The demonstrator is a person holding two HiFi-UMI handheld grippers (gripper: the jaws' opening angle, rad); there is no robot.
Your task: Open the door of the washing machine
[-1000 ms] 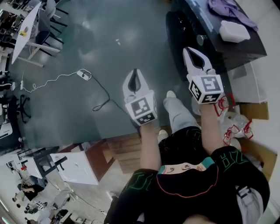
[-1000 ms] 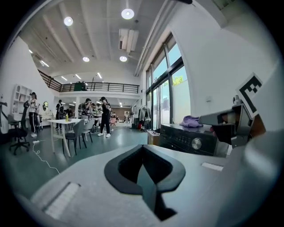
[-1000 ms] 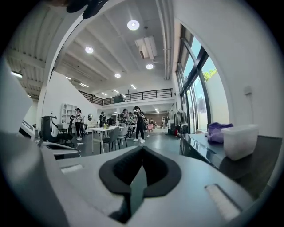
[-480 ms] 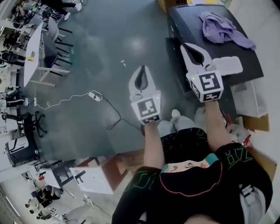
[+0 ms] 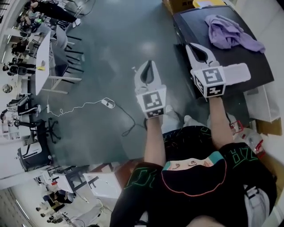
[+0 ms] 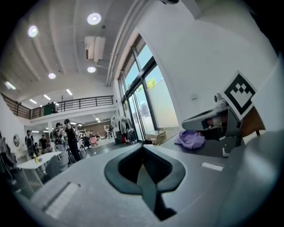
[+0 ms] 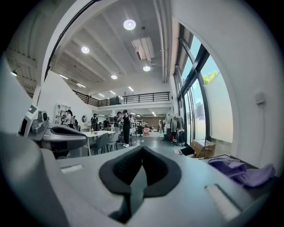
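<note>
The washing machine (image 5: 255, 60) stands at the upper right of the head view, seen from above as a black top with a dark front face (image 5: 181, 42); its door is not visible. A purple cloth (image 5: 230, 32) and a white flat object (image 5: 238, 73) lie on that top. My right gripper (image 5: 194, 45) is shut and empty, held level over the machine's front left corner. My left gripper (image 5: 149, 63), also shut and empty, hovers over the floor to the machine's left. In the left gripper view the shut left gripper (image 6: 143, 148) faces the cloth (image 6: 190, 138). The right gripper (image 7: 142, 148) faces the hall, cloth (image 7: 242, 170) at right.
A white cable with a power strip (image 5: 106, 103) trails across the grey floor. A white table (image 5: 43, 51) with chairs stands at left, a cardboard box (image 5: 178, 5) beyond the machine, a white cabinet (image 5: 104, 184) near my feet. Several people stand far off (image 7: 126, 126).
Both grippers have risen and moved forward, staying shut. The head view has shifted, and more of the machine's top with the purple cloth now shows.
</note>
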